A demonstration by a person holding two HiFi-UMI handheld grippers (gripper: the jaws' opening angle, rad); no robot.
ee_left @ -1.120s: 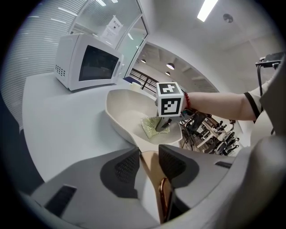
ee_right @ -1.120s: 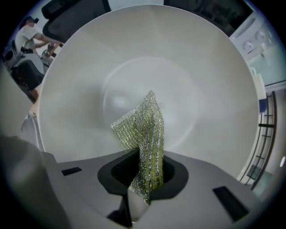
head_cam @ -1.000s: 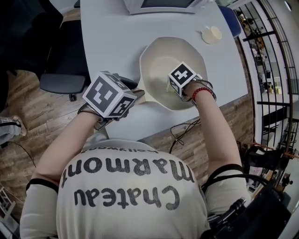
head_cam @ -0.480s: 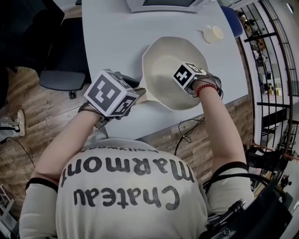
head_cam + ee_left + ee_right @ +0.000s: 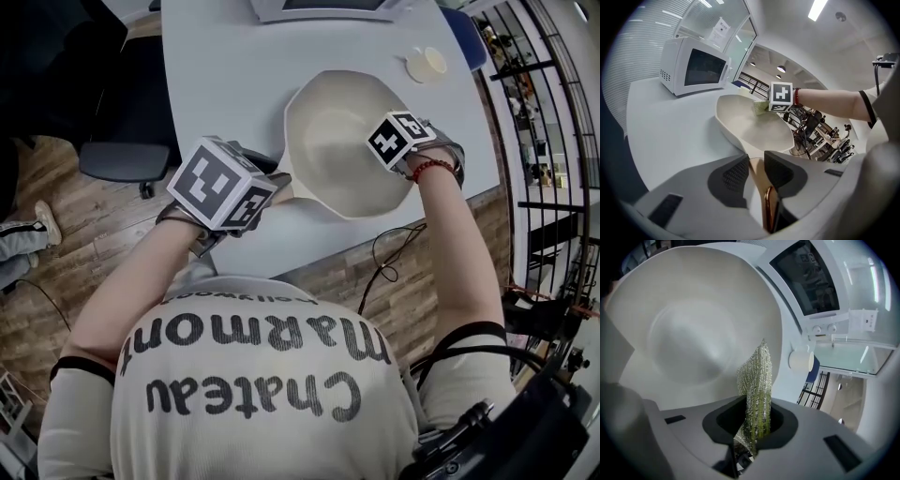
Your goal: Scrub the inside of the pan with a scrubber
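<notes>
A cream pan (image 5: 333, 131) sits on the grey table (image 5: 216, 75), its handle (image 5: 284, 188) pointing toward me. My left gripper (image 5: 265, 194) is shut on that handle; in the left gripper view the tan, copper-edged handle (image 5: 758, 174) lies between the dark pads (image 5: 736, 174). My right gripper (image 5: 382, 155) hovers over the pan's right side, shut on a green mesh scrubber (image 5: 757, 380). The scrubber stands up out of the jaws above the pan's pale inside (image 5: 689, 333). From the left gripper view, the scrubber (image 5: 760, 107) hangs just above the pan wall (image 5: 754, 129).
A white microwave (image 5: 693, 68) stands at the table's far edge. A small cream round thing (image 5: 425, 66) lies beyond the pan to the right. A black office chair (image 5: 127, 159) is left of the table, a loose cable (image 5: 389, 248) on the wooden floor.
My right gripper has moved with the scrubber from the pan's near middle toward its right rim, lifting and tilting. The left gripper and the pan have stayed put.
</notes>
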